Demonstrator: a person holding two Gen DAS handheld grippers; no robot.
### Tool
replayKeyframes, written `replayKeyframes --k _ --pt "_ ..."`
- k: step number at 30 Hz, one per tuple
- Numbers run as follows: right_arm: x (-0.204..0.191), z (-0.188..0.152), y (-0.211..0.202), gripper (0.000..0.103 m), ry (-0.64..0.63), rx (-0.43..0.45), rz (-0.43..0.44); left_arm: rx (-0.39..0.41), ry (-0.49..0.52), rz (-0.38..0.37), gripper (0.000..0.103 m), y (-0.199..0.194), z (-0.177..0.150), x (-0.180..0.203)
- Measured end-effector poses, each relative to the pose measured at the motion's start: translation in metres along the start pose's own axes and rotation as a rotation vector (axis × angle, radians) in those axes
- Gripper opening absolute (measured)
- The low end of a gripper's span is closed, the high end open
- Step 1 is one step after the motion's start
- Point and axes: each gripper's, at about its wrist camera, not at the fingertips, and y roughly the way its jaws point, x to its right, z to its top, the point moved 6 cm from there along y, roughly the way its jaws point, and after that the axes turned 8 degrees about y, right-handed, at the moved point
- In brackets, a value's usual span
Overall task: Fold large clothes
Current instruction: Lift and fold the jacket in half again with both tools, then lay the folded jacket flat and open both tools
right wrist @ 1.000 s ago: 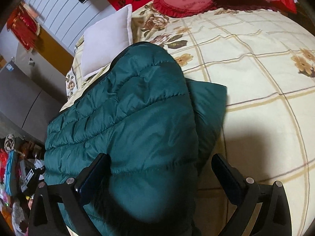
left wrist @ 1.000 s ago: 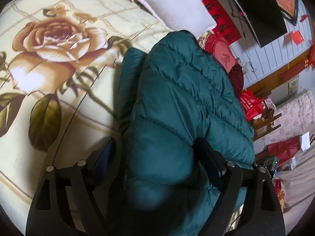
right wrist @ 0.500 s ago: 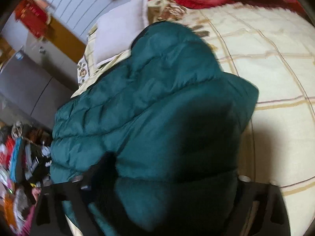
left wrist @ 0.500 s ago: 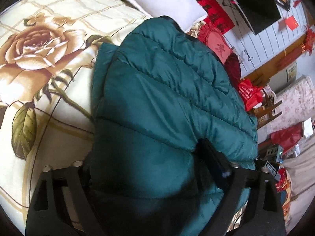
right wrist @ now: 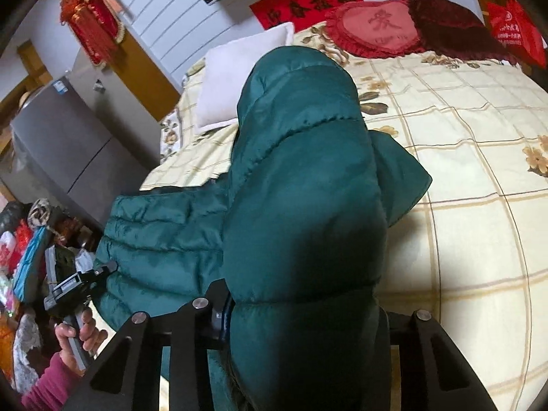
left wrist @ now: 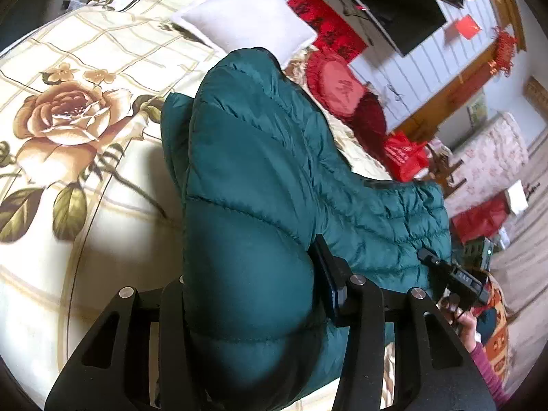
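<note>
Two grippers are each clamped on a thick fold of the teal down jacket (left wrist: pixel 260 157). In the left wrist view, the left gripper (left wrist: pixel 251 294) has its fingers (left wrist: pixel 330 281) pressed into the padded bulge from both sides; the left one is mostly buried in fabric. In the right wrist view, the right gripper (right wrist: pixel 301 311) squeezes a similar bulge, with only the left finger (right wrist: pixel 219 311) partly showing and the other hidden behind the cloth.

The jacket (right wrist: pixel 301 157) lies on the bed (left wrist: pixel 85 188), over a cream bedspread printed with a grid and large roses. Its far end reaches toward the white pillow (left wrist: pixel 246 20); its quilted lower part spreads toward the bed edge. A flatter teal flap lies on the bedspread just beside the raised fold.

A red heart-shaped cushion (right wrist: pixel 376 27) and a dark red cushion (right wrist: pixel 448 27) rest at the head of the bed. A red bag (left wrist: pixel 404 157) sits beyond the bed edge; its contents cannot be made out. A grey refrigerator (right wrist: pixel 68 144) stands near the bed.
</note>
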Motion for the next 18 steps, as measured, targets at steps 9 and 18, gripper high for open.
replayKeyframes --k 9,18 --pt "-0.014 -0.057 -0.049 0.040 0.008 -0.050 0.061 -0.042 0.022 -0.045 0.045 -0.057 -0.055 0.021" --pt "0.047 -0.084 -0.019 0.079 0.149 -0.105 -0.143 -0.107 -0.080 0.120 0.070 -0.044 -0.095 -0.006"
